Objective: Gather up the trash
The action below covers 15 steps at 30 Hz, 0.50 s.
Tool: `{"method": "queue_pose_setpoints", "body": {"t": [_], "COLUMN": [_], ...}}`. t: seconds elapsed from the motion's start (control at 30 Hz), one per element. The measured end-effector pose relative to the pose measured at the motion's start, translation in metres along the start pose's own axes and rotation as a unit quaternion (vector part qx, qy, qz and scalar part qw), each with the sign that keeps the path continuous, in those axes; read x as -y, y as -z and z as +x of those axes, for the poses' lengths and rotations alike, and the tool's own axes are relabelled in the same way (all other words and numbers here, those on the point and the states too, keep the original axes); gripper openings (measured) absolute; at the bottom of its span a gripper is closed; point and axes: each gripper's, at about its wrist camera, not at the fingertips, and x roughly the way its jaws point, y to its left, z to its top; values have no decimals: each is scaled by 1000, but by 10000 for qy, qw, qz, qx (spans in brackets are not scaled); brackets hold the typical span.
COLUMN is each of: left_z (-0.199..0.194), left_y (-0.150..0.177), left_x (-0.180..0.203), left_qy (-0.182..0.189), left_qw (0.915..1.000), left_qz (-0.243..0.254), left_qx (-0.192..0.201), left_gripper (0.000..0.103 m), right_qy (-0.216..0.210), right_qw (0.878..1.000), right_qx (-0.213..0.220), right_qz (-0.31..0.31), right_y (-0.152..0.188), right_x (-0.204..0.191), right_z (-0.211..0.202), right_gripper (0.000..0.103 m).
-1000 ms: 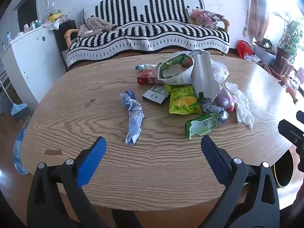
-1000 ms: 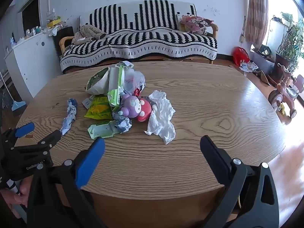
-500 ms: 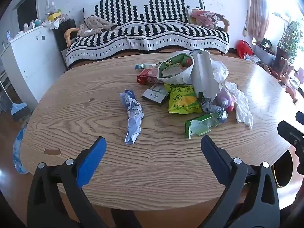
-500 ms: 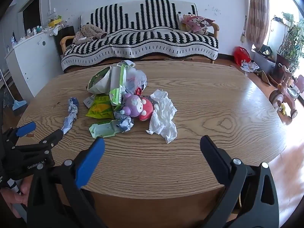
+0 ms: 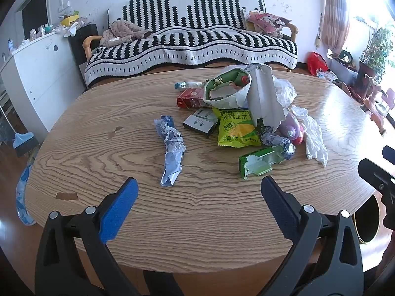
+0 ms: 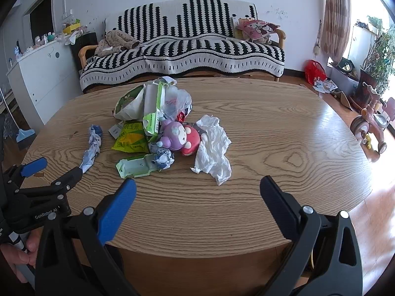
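A heap of trash lies on the oval wooden table [image 5: 98, 157]: a crumpled blue-white wrapper [image 5: 171, 149] [image 6: 92, 148], a yellow snack bag [image 5: 235, 128] [image 6: 130, 138], a torn green carton [image 5: 260, 161] [image 6: 138, 166], a white tissue [image 5: 313, 135] [image 6: 213, 148], a red box [image 5: 190, 98], a grey box [image 5: 200, 123], a purple and red toy [image 6: 181, 137] and a torn paper bag [image 5: 229, 90]. My left gripper [image 5: 198, 188] is open and empty over the near table edge, short of the blue wrapper. My right gripper [image 6: 197, 188] is open and empty, short of the tissue.
A striped sofa [image 5: 187, 42] stands behind the table. A white cabinet [image 5: 42, 74] is at the left. A black bin with a gold rim [image 5: 367, 222] sits on the floor at the table's right. A tricycle [image 6: 370, 128] and plants are at the far right.
Both grippers have edged slightly forward toward the trash heap. Nothing on the table has moved, and both stay open.
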Motion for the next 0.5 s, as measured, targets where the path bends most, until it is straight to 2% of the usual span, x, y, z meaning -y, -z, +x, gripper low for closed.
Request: {"method": "queue_pose_setpoints", "body": {"t": [0.5], "left_z": [1], "left_y": [1], "left_x": [1], "left_qy": [-3], "left_qw": [10000], "left_qz": [-3], "left_qx": [-17], "left_gripper": [97], "right_qy": [1], "right_qw": [10000], "right_qx": [-6], "right_qz": [-2], "right_y": [0], "right_x": [0], "right_z": [0], "right_gripper": [97]}}
